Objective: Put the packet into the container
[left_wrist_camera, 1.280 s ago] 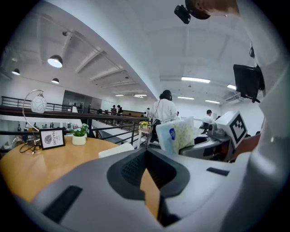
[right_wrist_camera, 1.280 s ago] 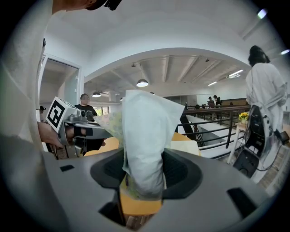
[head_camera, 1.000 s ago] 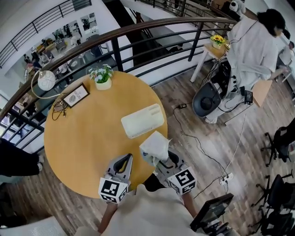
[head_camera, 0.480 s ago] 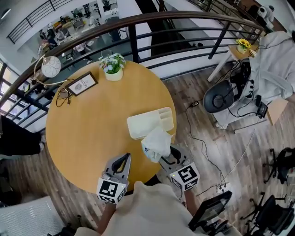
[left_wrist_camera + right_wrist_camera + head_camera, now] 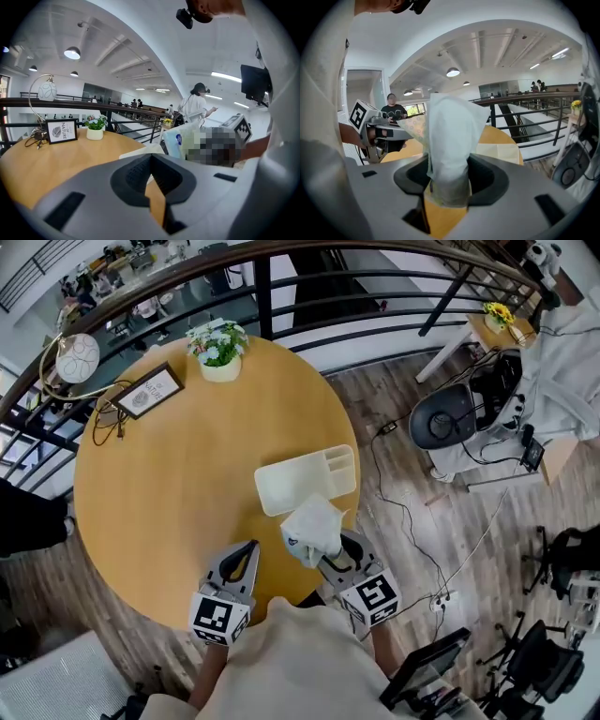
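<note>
Nearby: potted plant (image 5: 218,348), framed sign (image 5: 148,395) and lamp (image 5: 77,357) at the round worktop's (image 5: 178,493) far side, well apart from the container (image 5: 305,479).
Packet (image 5: 314,526): pinched upright in the right gripper (image 5: 447,185), over the worktop's near edge, just beside the container.
Hidden: in the head view the packet covers that gripper's tips.
Right gripper view: packet blocks most of the container.
Left gripper (image 5: 150,157): jaws together, empty.
</note>
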`<control>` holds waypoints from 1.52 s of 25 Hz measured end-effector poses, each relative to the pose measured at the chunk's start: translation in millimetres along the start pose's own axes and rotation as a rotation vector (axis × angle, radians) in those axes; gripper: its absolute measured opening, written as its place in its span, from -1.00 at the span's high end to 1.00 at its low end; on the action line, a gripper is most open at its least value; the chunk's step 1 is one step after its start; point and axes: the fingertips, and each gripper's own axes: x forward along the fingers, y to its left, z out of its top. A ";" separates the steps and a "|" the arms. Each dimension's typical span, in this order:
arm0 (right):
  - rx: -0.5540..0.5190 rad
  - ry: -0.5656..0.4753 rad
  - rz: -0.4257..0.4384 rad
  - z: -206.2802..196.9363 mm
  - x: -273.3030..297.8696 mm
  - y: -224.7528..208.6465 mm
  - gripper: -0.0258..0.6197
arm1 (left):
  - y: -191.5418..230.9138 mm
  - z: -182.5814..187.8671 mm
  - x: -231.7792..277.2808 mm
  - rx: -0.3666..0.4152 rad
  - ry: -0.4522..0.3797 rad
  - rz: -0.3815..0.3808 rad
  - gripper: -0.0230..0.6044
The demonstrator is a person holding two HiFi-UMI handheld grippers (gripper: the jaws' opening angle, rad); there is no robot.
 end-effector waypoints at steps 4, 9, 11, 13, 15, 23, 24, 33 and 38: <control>-0.069 0.056 -0.010 0.4 17.6 -5.0 0.25 | 21.3 -4.7 2.9 -0.027 0.005 0.006 0.91; -0.318 0.165 0.010 11.7 33.7 -21.9 0.25 | 33.9 -3.9 2.6 -0.058 0.005 0.026 0.91; -0.461 0.222 0.025 12.4 36.4 -29.5 0.25 | 33.6 -4.3 0.3 -0.069 0.005 0.042 0.91; -0.629 0.288 0.040 10.1 42.2 -35.4 0.25 | 36.1 -5.3 -3.6 -0.080 0.002 0.060 0.91; -0.815 0.354 0.044 8.1 50.4 -40.7 0.25 | 41.9 -7.0 -8.2 -0.092 -0.003 0.080 0.91; -1.373 0.585 0.024 4.1 75.2 -66.5 0.25 | 59.3 -7.2 -26.1 -0.113 -0.029 0.152 0.91; -1.372 0.599 0.037 4.2 77.8 -68.3 0.25 | 60.2 -7.3 -28.5 -0.116 -0.033 0.159 0.91; -1.229 0.802 0.270 -17.2 105.5 -78.0 0.25 | 70.3 -12.6 -47.4 -0.146 -0.054 0.216 0.91; -1.168 0.891 0.368 -41.3 127.0 -82.7 0.25 | 79.2 -14.0 -57.9 -0.153 -0.059 0.253 0.91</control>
